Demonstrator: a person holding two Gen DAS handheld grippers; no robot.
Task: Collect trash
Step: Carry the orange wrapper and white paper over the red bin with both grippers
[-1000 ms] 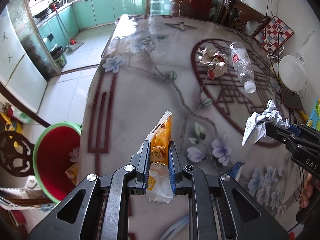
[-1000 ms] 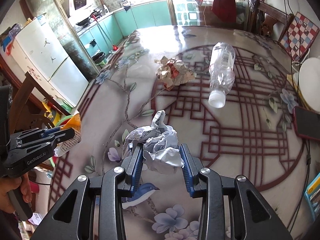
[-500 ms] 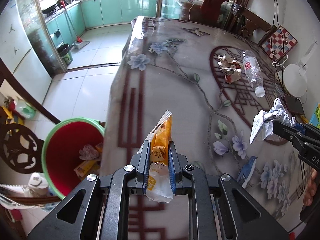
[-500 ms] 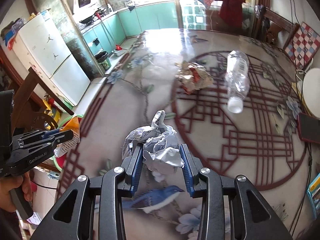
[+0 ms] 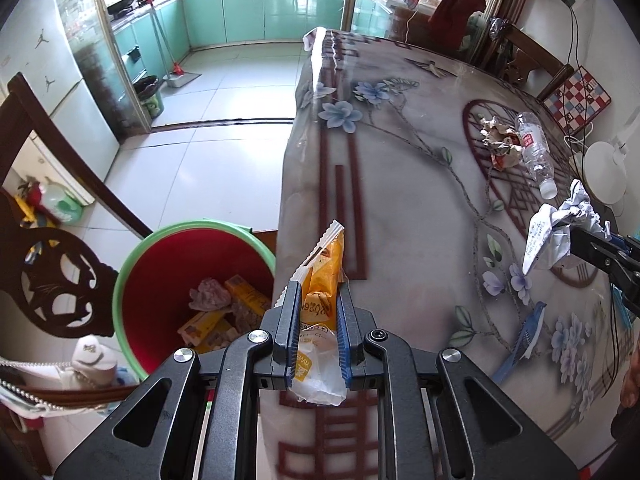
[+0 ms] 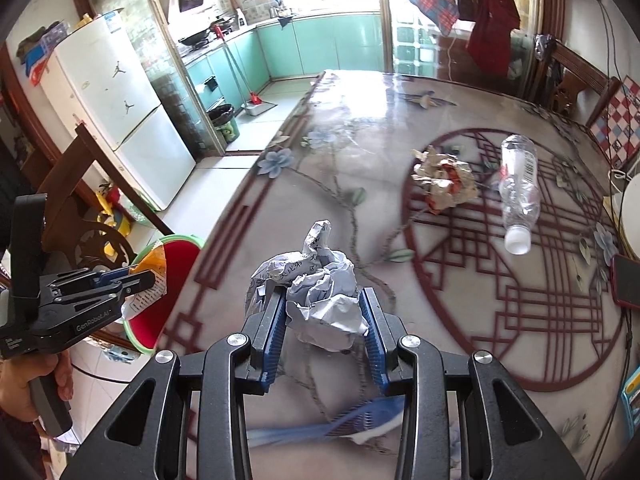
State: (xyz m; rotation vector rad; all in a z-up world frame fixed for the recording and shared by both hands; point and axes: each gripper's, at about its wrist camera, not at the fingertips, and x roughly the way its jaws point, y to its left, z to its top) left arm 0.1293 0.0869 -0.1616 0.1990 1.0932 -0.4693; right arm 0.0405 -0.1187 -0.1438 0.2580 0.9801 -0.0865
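Observation:
My left gripper (image 5: pixel 319 296) is shut on an orange and clear snack wrapper (image 5: pixel 325 276), held above the table's left edge beside a red bin with a green rim (image 5: pixel 136 264) that holds several pieces of trash. My right gripper (image 6: pixel 322 300) is shut on a crumpled white paper ball (image 6: pixel 320 292), held above the table; it also shows in the left wrist view (image 5: pixel 556 232). The left gripper with the wrapper shows in the right wrist view (image 6: pixel 140 280) over the bin (image 6: pixel 176 244). A crumpled brownish paper (image 6: pixel 444 180) and a clear plastic bottle (image 6: pixel 518 192) lie on the table.
The flower-patterned table (image 5: pixel 400 200) fills the right side. A dark wooden chair (image 5: pixel 60 288) stands left of the bin. A red phone (image 6: pixel 626 280) and a white round object (image 5: pixel 604 176) lie at the table's right. Tiled floor and a fridge (image 6: pixel 116 100) lie beyond.
Both grippers have moved left toward the table's edge with their loads. The red bin has come closer and now sits just left of the left gripper.

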